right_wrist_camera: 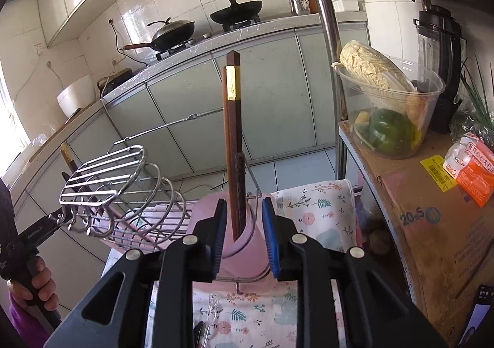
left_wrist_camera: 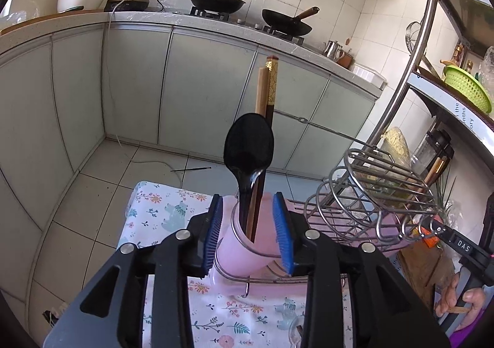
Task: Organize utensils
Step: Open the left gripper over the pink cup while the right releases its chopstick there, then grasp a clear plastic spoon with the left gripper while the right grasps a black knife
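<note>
In the left wrist view a pink cup sits in a wire ring of the metal rack. It holds a black spoon and chopsticks, all upright. My left gripper is open, with the cup between its blue pads. In the right wrist view a second pink cup holds dark chopsticks with a gold band. My right gripper is open around that cup and its pads stand clear of the chopsticks.
The rack stands on a floral cloth over a small table. A shelf to the right holds a cardboard box, a clear tub of vegetables and a blender. Woks sit on the far counter.
</note>
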`<act>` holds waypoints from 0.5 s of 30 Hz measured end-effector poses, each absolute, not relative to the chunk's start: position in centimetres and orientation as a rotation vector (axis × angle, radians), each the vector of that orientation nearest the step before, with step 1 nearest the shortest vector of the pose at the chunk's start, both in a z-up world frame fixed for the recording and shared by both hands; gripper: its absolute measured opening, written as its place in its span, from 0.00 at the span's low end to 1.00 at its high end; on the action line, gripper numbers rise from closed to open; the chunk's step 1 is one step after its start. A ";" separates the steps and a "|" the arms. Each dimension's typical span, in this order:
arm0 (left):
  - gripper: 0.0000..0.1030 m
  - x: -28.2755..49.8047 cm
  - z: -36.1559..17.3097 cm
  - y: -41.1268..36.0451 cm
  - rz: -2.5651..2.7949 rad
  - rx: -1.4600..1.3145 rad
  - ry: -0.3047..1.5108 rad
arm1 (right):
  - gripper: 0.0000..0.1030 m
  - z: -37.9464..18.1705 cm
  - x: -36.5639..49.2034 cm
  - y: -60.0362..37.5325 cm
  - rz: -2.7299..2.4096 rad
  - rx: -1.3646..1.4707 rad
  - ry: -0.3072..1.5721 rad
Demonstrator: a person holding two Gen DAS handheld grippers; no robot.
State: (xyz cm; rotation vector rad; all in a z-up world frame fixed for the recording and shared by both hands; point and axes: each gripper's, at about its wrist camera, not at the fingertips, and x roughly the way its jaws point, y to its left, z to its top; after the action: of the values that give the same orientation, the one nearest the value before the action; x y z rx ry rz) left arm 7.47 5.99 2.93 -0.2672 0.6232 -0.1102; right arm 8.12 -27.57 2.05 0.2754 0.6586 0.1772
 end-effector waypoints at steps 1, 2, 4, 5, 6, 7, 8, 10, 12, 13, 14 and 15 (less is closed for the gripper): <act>0.33 7.1 3.0 5.9 -0.111 -0.268 0.622 | 0.22 2.0 7.7 -27.5 0.178 0.275 0.656; 0.33 6.7 3.0 5.9 -0.114 -0.268 0.621 | 0.22 2.0 7.4 -27.5 0.180 0.275 0.654; 0.33 6.0 3.0 5.6 -0.121 -0.265 0.619 | 0.22 1.9 6.4 -27.4 0.186 0.279 0.649; 0.33 5.5 3.0 5.5 -0.127 -0.263 0.619 | 0.22 1.9 6.1 -27.3 0.189 0.280 0.650; 0.33 5.1 2.9 5.3 -0.133 -0.261 0.619 | 0.22 1.7 5.7 -27.2 0.193 0.281 0.652; 0.33 4.6 2.8 5.1 -0.139 -0.258 0.623 | 0.22 1.5 5.2 -27.0 0.199 0.282 0.658; 0.33 4.2 2.6 4.9 -0.145 -0.256 0.629 | 0.22 1.2 4.9 -26.8 0.204 0.283 0.667; 0.33 3.4 2.0 4.3 -0.165 -0.252 0.651 | 0.22 0.5 4.3 -26.4 0.217 0.280 0.692; 0.33 2.7 1.1 3.6 -0.182 -0.239 0.682 | 0.22 -0.5 3.7 -25.9 0.229 0.275 0.718; 0.33 2.4 0.6 3.2 -0.190 -0.229 0.699 | 0.22 -1.0 3.4 -25.6 0.234 0.274 0.733; 0.33 2.2 0.0 2.8 -0.196 -0.219 0.714 | 0.22 -1.5 3.2 -25.2 0.240 0.272 0.748; 0.33 1.9 -0.6 2.5 -0.201 -0.210 0.730 | 0.22 -2.0 3.0 -25.0 0.246 0.270 0.763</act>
State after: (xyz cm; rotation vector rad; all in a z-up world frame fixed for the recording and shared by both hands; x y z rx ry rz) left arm 1.95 2.46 -0.63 -0.2102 0.7297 -0.2005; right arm 3.02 -24.95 -1.98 0.2703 0.7634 0.2463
